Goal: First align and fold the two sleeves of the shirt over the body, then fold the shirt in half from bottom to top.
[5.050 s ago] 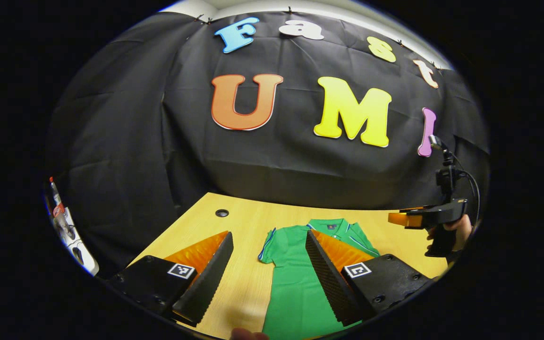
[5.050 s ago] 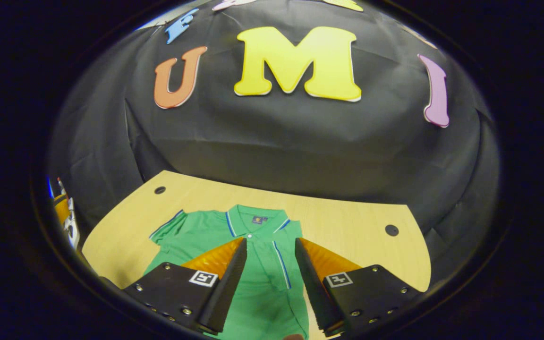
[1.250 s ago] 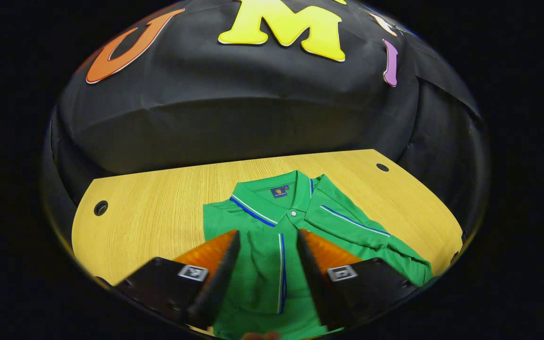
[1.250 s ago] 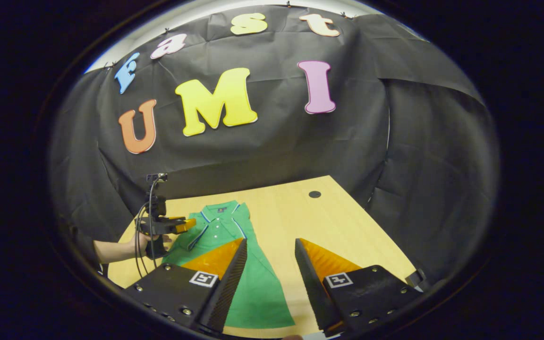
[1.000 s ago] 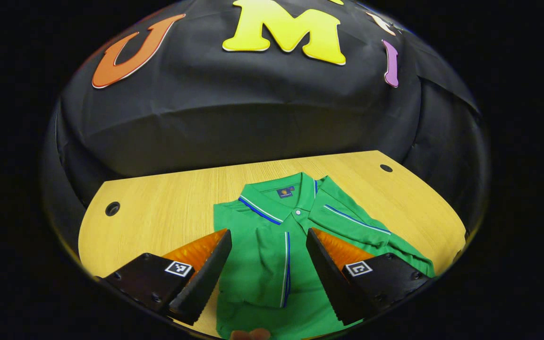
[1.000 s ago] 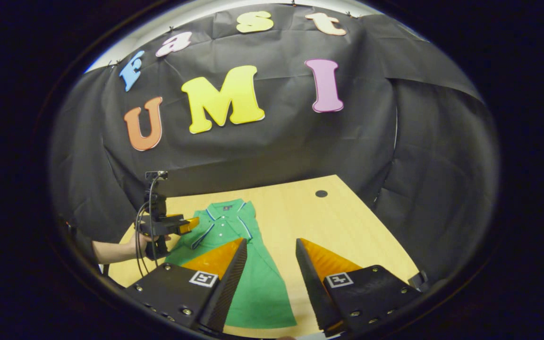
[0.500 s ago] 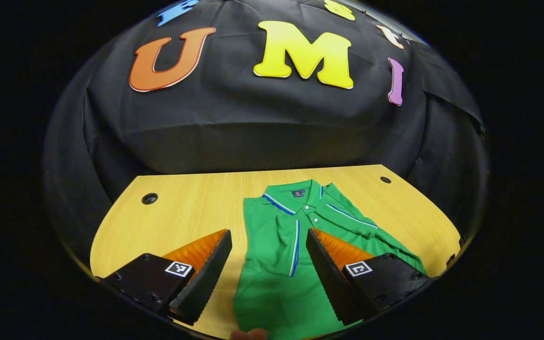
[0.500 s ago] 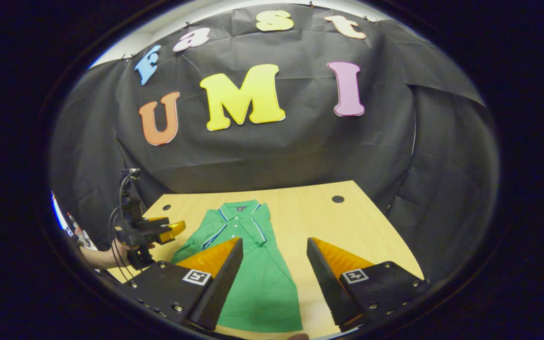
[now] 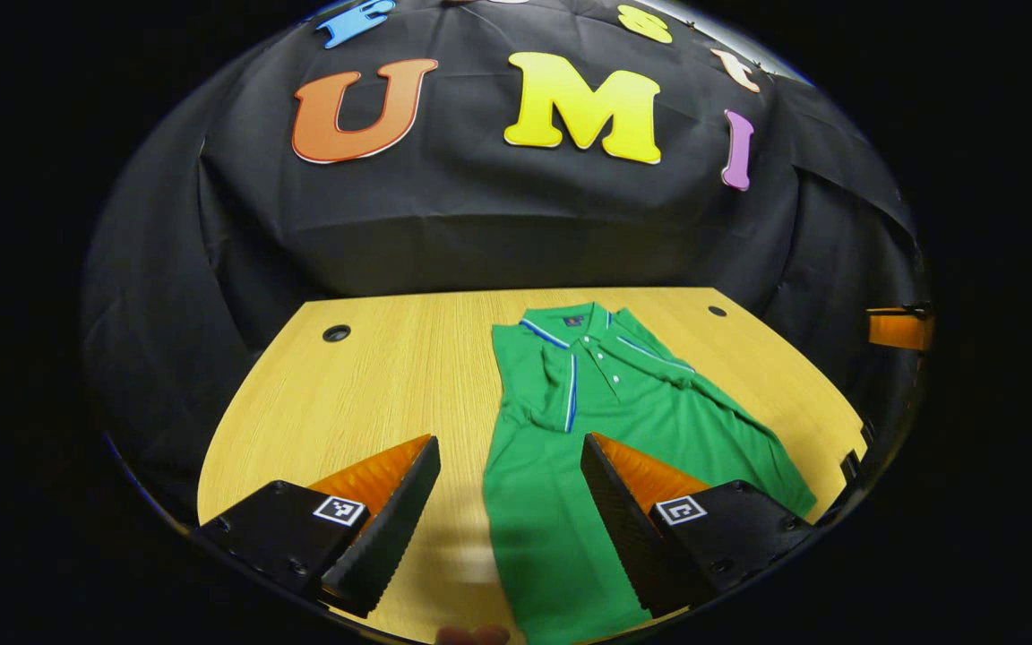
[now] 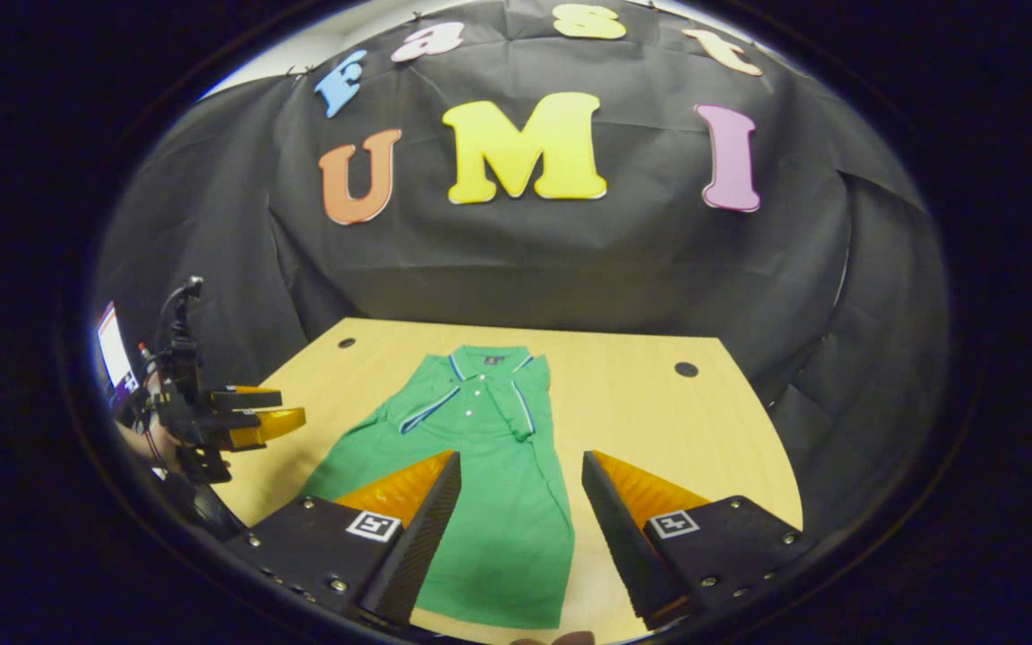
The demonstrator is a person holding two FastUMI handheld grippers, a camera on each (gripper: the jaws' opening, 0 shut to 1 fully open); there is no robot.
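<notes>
Left gripper (image 9: 507,488) hangs over the near part of the table (image 9: 373,385) with its two fingers spread wide and nothing between them. In the left gripper view the green shirt (image 9: 606,421) lies flat on the wood, collar at the far end. Both sleeves look tucked in over the body, so I think the bottom-to-top fold comes next.

In the right gripper view the right gripper (image 10: 520,506) is spread wide too, holding nothing, above the shirt's bottom edge (image 10: 498,609). Off to the side a hand (image 10: 135,434) holds the other gripper up off the table.

The shirt looks soft, light and floppy. It would sag and slide if pinched in one spot. Best to grab the two bottom corners.

No boxes or bins are on the table.
</notes>
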